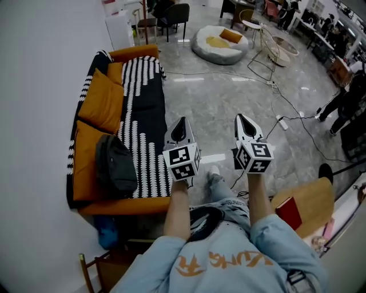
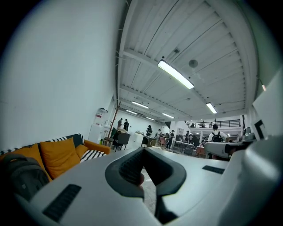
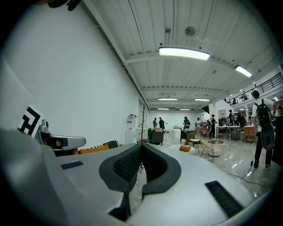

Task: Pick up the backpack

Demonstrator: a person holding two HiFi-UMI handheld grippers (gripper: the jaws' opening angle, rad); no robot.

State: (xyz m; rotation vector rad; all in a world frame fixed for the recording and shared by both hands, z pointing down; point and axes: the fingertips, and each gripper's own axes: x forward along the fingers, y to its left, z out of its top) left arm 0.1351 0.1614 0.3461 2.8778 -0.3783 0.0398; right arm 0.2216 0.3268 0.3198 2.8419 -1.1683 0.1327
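Left gripper (image 1: 181, 121), right gripper (image 1: 240, 118): jaws closed, empty; backpack (image 1: 114, 163) on sofa (image 1: 134, 53), left of left gripper, apart.

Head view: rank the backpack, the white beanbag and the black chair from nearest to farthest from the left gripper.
1. backpack: nearest, lying on the sofa just left of the left gripper.
2. white beanbag: farther ahead across the open floor, slightly to the right.
3. black chair: farthest, at the back of the room, beyond the sofa's far end.
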